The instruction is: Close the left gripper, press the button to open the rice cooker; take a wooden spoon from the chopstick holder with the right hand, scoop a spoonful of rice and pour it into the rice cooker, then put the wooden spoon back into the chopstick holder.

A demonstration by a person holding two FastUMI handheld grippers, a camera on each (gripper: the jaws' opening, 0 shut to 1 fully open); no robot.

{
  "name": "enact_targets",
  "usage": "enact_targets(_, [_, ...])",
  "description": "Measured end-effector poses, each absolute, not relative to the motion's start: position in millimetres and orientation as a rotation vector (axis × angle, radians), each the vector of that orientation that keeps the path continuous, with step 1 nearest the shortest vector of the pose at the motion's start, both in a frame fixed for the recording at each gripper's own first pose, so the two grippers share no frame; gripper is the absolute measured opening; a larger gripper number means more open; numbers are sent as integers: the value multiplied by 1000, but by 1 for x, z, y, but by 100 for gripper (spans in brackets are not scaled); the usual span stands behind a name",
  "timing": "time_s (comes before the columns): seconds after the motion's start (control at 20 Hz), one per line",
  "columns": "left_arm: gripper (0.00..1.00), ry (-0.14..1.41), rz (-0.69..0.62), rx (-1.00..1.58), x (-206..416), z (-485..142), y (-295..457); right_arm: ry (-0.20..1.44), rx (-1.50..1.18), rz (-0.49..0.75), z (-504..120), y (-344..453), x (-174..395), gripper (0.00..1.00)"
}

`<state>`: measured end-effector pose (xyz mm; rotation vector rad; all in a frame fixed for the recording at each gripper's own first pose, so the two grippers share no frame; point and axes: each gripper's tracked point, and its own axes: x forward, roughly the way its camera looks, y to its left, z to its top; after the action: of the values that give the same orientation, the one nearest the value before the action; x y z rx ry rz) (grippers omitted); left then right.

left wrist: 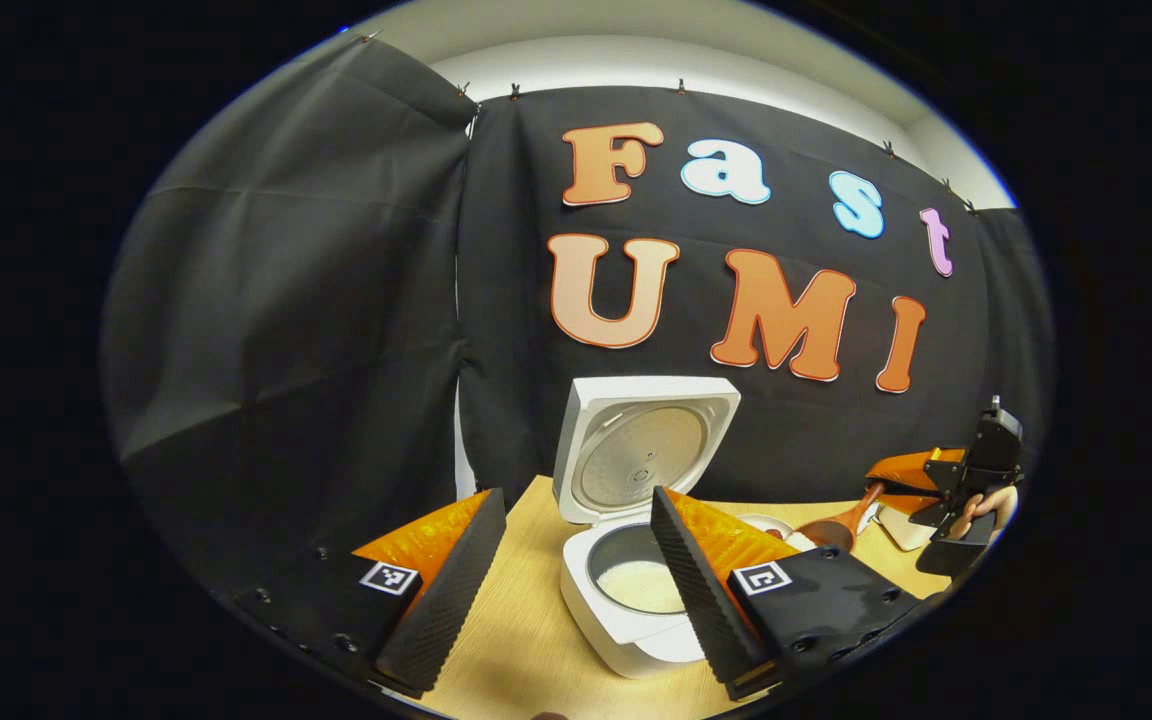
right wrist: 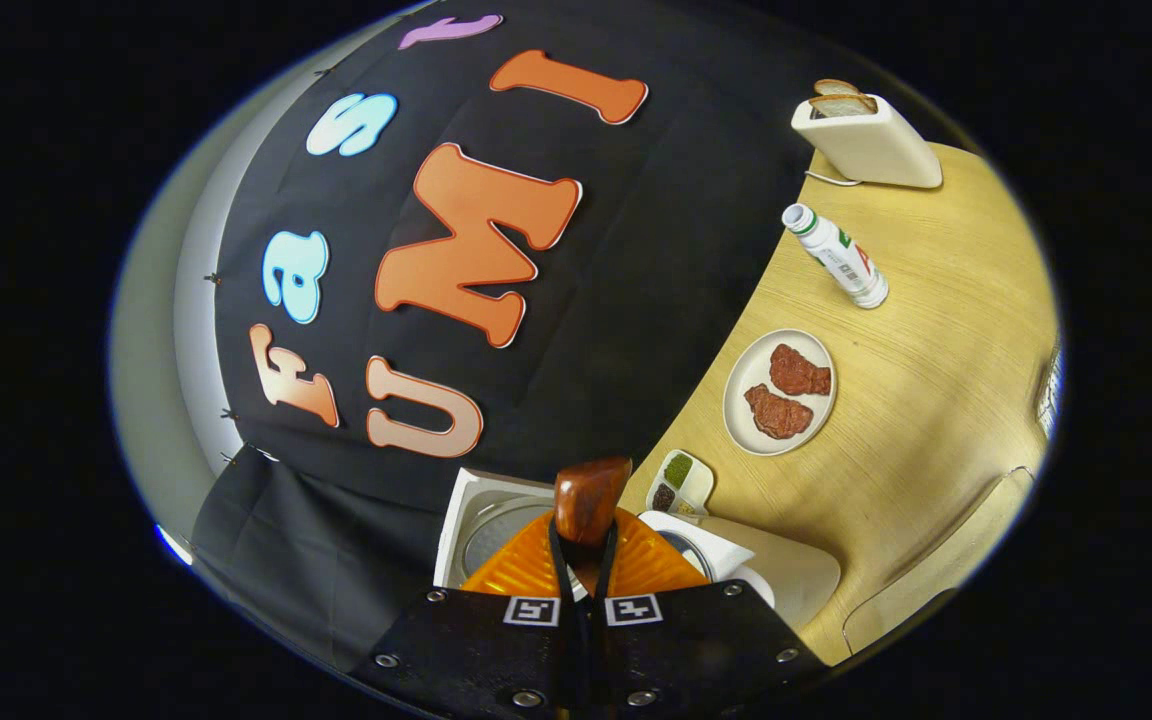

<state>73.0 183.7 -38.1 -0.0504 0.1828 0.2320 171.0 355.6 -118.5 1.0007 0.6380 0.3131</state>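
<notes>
No readable text or labels

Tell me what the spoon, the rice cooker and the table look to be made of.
Wooden spoon: dark polished wood, judging by its reddish-brown gloss and grain. Rice cooker: likely white plastic shell, smooth and matte; the inner lid plate looks like brushed metal. Table: light wood or a wood-look laminate, with fine straight grain; can't tell which.

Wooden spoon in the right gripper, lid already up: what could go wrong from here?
1. The right gripper pinches the wooden spoon at a thin part; it may twist and spill rice.
2. The rice cooker sits close between the open left gripper's fingers; a drift could nudge it.
3. The raised lid stands behind the pot; a high approach could clip it.
</notes>
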Motion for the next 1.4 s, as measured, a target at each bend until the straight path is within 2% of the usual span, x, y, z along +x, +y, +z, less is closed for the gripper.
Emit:
enact_targets(0.35, [99, 181, 216, -56, 63, -43, 187, 573, 865, 319, -116, 395, 196, 2])
enact_targets(0.4, [99, 182, 217, -57, 63, -44, 187, 564, 837, 313, -117, 397, 200, 0])
enact_targets(0.6, [99, 187, 225, -70, 54, -49, 193, 495, 719, 327, -110, 412, 208, 2])
enact_targets(1.0, [99, 184, 253, -83, 43, -57, 207, 376, 498, 415, -92, 444, 201, 2])
enact_targets(1.4, [99, 179, 259, -87, 41, -61, 211, 314, 388, 465, -76, 460, 193, 2])
